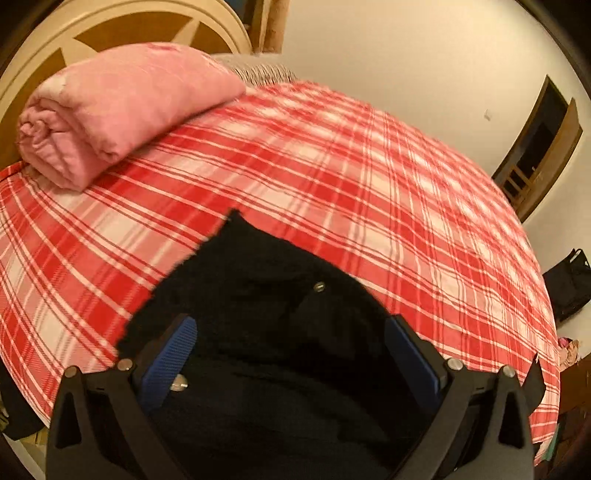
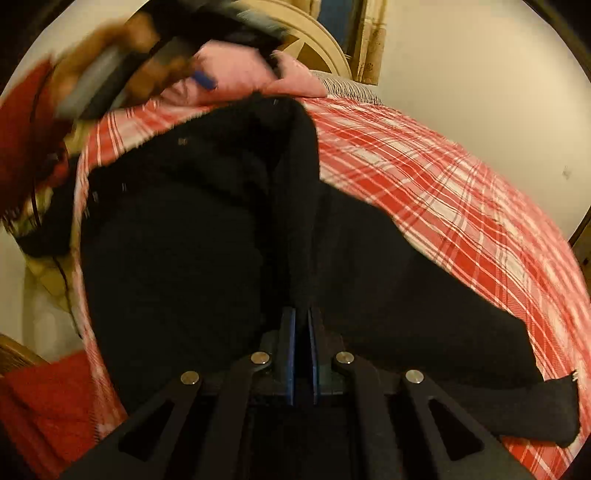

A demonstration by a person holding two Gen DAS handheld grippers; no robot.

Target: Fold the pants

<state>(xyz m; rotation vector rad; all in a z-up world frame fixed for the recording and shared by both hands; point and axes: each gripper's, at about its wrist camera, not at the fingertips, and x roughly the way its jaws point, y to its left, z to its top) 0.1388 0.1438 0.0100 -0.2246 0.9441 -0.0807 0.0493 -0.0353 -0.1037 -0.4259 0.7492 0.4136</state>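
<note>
The black pants (image 2: 192, 236) lie on a bed covered by a red-and-white plaid sheet (image 1: 332, 177), and everything here is placed against that sheet. In the right wrist view the pants spread over the sheet's near half, a raised ridge of cloth running from the tongs up toward the far end, with a flatter part trailing off to the right edge. The right tongs (image 2: 303, 354) are narrow, their blue pads (image 2: 287, 354) pressed together on that ridge of black fabric, so they hold the pants.

In the left wrist view the left tongs (image 1: 291, 354) stand wide, blue pads (image 1: 173, 354) far apart, with the pants lying below and between them; whether either pad touches the cloth cannot be told. A small metal button (image 1: 320, 286) shows on the fabric, just beyond the tongs. The pants end in a point toward the sheet's middle.

At the sheet's far left corner rests a folded pink blanket (image 1: 122, 110), well apart from the pants, against a cream headboard (image 1: 155, 14). In the right wrist view the left tongs appear blurred above the sheet's far left edge, gripped by a hand (image 2: 110, 62).
</note>
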